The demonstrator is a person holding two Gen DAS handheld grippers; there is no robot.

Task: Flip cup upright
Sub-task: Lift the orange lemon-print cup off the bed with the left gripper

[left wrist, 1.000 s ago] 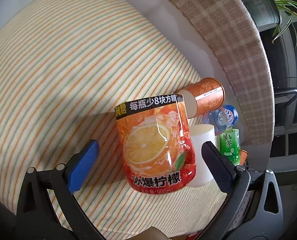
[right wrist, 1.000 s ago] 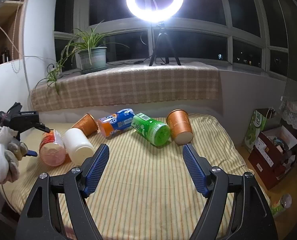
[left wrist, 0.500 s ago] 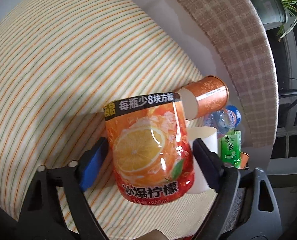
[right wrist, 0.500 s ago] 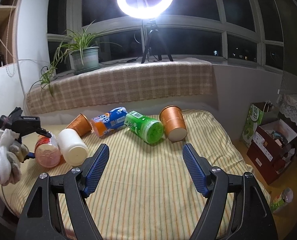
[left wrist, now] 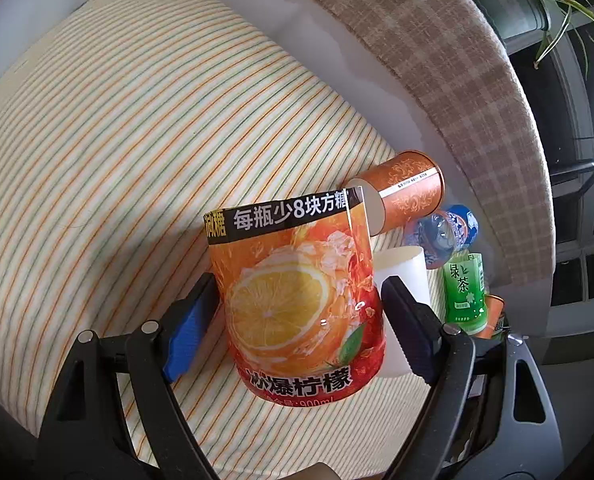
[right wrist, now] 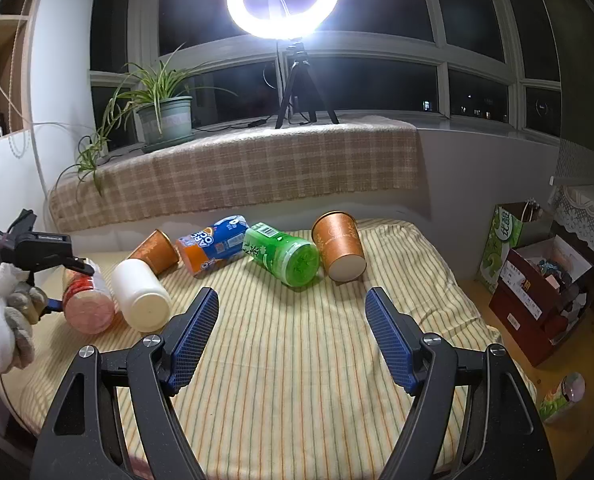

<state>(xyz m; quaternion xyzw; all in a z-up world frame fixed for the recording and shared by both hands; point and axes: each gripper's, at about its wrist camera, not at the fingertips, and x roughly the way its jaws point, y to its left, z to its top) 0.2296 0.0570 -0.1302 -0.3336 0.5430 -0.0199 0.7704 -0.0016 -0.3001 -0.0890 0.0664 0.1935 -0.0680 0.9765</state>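
The orange lemon cup (left wrist: 297, 304) has a glossy printed plastic wrap that catches highlights. The white cup (right wrist: 141, 300) beside it looks like smooth matt plastic. Two copper-brown cups (right wrist: 339, 246) seem to be paper with a soft sheen (fine pattern printed on them). The striped sheet (right wrist: 297, 360) is matt woven cloth, and the checked blanket (right wrist: 237, 176) looks rougher. The pads (right wrist: 195, 336) are blue textured rubber.

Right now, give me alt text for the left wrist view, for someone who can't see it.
The left gripper is shut on an orange lemon-drink cup lying on a striped cloth. Behind it lie a white cup, a copper paper cup, and blue and green cups.
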